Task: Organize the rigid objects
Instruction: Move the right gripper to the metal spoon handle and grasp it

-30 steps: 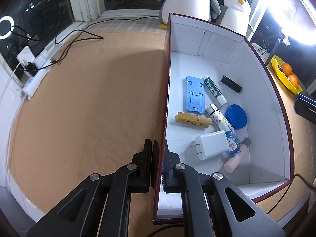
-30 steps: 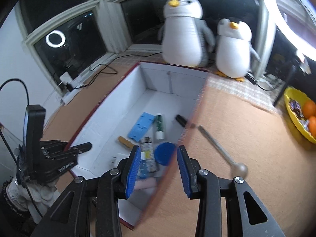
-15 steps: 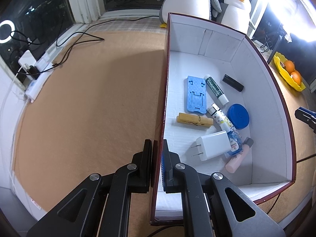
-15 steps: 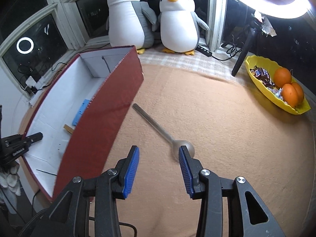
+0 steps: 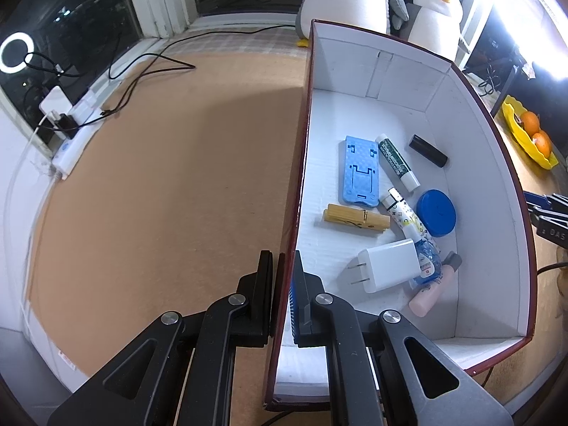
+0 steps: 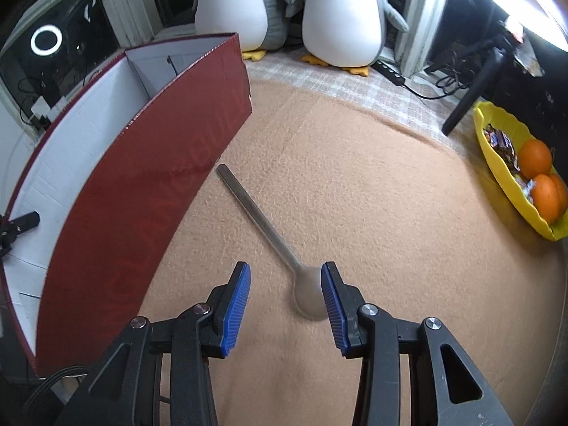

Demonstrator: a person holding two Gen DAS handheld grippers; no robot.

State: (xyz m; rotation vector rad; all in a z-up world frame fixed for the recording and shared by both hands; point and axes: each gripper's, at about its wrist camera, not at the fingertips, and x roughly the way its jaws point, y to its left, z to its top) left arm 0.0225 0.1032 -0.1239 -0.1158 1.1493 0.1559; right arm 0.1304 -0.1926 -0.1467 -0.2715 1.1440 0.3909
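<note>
A dark red box with a white inside (image 5: 376, 67) (image 6: 142, 191) stands on the tan mat. My left gripper (image 5: 283, 266) is shut on the box's left wall near its front corner. Inside lie a blue phone stand (image 5: 360, 172), a glue stick (image 5: 396, 161), a black tube (image 5: 427, 151), a wooden clothespin (image 5: 355, 217), a blue lid (image 5: 436, 212), a white charger (image 5: 388, 269) and small bottles (image 5: 429, 285). A metal spoon (image 6: 269, 234) lies on the mat right of the box. My right gripper (image 6: 285, 284) is open, low over the spoon's bowl, its handle pointing away.
Two plush penguins (image 6: 340, 14) stand at the back by the window. A yellow tray with oranges (image 6: 532, 174) sits at the right. A power strip with cables (image 5: 76, 131) lies at the left edge. A black stand leg (image 6: 472, 92) rises at the back right.
My right gripper has swung from over the box to the mat on its right and come down close to the spoon's bowl. My left gripper still holds the box wall.
</note>
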